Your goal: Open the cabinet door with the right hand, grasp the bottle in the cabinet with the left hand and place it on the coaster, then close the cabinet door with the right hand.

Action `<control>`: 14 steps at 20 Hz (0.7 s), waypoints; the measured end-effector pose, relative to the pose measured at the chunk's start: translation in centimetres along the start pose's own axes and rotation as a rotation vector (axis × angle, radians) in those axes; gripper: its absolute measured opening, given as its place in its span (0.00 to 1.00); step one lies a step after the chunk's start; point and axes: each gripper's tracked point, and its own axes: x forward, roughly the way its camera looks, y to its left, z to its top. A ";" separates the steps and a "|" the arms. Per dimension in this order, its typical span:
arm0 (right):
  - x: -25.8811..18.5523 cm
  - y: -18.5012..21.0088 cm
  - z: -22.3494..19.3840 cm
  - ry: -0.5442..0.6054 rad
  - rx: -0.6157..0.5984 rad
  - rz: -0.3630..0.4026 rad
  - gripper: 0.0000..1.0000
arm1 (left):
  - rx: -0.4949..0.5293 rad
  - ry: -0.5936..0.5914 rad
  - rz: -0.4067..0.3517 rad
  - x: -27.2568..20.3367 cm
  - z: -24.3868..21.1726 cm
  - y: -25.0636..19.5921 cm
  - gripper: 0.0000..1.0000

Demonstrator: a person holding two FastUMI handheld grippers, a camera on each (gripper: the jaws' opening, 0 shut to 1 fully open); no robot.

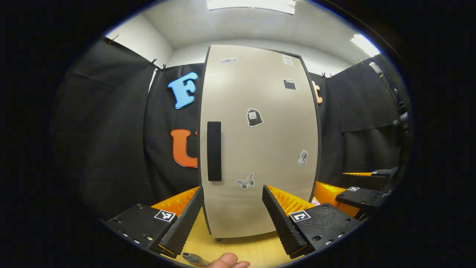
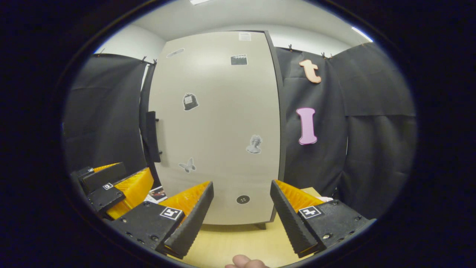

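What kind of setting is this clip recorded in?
Most likely a staged recording booth, not a real home: black cloth walls hang around a lone sticker-covered cabinet standing shut on a wooden table, under office ceiling lights.

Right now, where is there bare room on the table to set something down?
Bare tabletop lies between the cabinet and the open right gripper. By the left gripper, some cards crowd the cabinet's corner.

We see a pale wooden table at six o'clock, black cloth walls at three and nine, and ceiling lights at twelve.
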 end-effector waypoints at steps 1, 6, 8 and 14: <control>0.0 -0.1 0.0 0.000 -0.006 -0.001 0.99 | -0.006 0.008 -0.001 0.3 -0.2 -0.1 0.95; -0.1 -0.2 0.0 -0.003 -0.017 0.014 0.95 | -0.035 0.013 -0.006 0.8 -0.3 -0.2 0.95; -0.1 -0.3 0.1 -0.007 -0.019 0.019 0.99 | -0.031 0.008 -0.014 0.9 -0.1 -0.4 0.95; -0.1 -0.4 0.1 -0.010 -0.033 0.032 0.95 | -0.029 0.002 -0.006 1.1 0.0 -0.1 0.95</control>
